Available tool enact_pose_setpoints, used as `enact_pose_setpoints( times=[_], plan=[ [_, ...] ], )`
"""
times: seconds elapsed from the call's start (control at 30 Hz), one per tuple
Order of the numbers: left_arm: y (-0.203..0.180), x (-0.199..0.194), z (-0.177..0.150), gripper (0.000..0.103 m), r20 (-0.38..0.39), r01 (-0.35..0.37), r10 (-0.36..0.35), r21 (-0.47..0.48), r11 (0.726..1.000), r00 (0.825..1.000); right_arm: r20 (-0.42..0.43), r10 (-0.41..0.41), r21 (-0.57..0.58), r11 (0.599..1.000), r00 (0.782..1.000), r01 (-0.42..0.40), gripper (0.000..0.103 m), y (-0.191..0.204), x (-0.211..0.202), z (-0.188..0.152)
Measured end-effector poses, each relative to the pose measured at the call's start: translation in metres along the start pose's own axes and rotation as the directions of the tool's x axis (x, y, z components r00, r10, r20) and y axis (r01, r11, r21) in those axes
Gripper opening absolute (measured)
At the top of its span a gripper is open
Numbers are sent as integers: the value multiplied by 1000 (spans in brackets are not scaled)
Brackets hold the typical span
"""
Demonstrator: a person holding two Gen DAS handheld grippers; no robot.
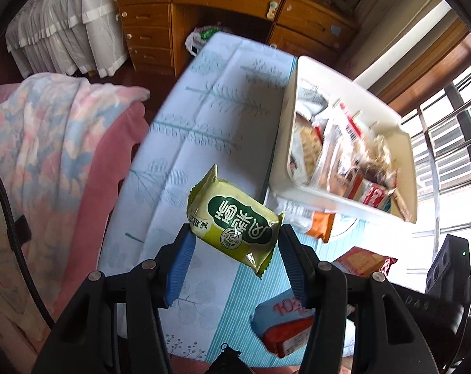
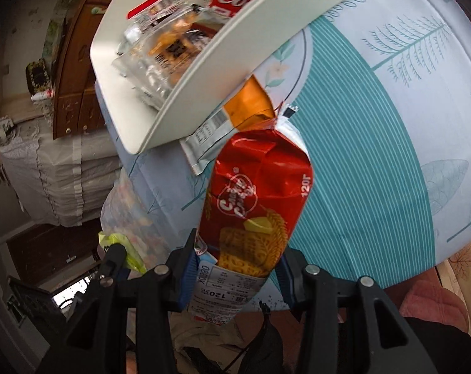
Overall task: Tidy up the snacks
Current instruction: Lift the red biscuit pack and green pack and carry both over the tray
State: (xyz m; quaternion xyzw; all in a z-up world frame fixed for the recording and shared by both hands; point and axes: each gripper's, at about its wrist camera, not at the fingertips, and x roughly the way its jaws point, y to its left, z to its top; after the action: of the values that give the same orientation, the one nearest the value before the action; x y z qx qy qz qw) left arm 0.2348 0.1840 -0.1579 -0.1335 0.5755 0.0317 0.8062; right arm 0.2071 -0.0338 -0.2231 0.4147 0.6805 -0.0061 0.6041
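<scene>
My left gripper is shut on a yellow-green snack packet, its blue pads pressing both sides, and holds it in the air above the tablecloth. My right gripper is shut on the lower end of a red biscuit packet, which sticks up and away toward the white bin. In the left wrist view the white bin stands to the right of the held packet, filled with several wrapped snacks. An orange packet lies partly under the bin's edge.
The table wears a teal and white leaf-print cloth. A blue and red packet and a red biscuit pack show near my left fingers. A pink blanket is left, a wooden desk behind, window bars right.
</scene>
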Motion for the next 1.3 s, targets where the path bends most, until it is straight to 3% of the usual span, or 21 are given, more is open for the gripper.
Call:
enact_pose_setpoints(
  times=[0.13, 0.33, 0.6, 0.87, 1.1, 1.3],
  plan=[
    [-14, -24, 8, 54, 63, 23, -23, 2, 1000, 998, 5, 13, -91, 996, 1000, -13, 44, 19, -19, -3],
    [-38, -45, 19, 54, 143, 60, -61, 15, 998, 988, 79, 33, -235, 972, 996, -13, 44, 39, -55, -1],
    [-77, -54, 29, 54, 206, 100, -111, 62, 993, 972, 178, 68, -309, 951, 982, -10, 44, 27, -108, 20],
    [-103, -18, 37, 54, 239, 125, -141, 81, 989, 961, 298, 105, -325, 946, 949, -2, 44, 19, -126, 61],
    [-126, 23, 39, 54, 250, 128, -155, 121, 984, 956, 333, 203, -337, 938, 921, -85, 44, 2, -130, 113],
    [-138, 56, 43, 54, 245, 105, -139, 146, 984, 960, 364, 249, -376, 921, 897, -103, 44, -4, -125, 158]
  ],
)
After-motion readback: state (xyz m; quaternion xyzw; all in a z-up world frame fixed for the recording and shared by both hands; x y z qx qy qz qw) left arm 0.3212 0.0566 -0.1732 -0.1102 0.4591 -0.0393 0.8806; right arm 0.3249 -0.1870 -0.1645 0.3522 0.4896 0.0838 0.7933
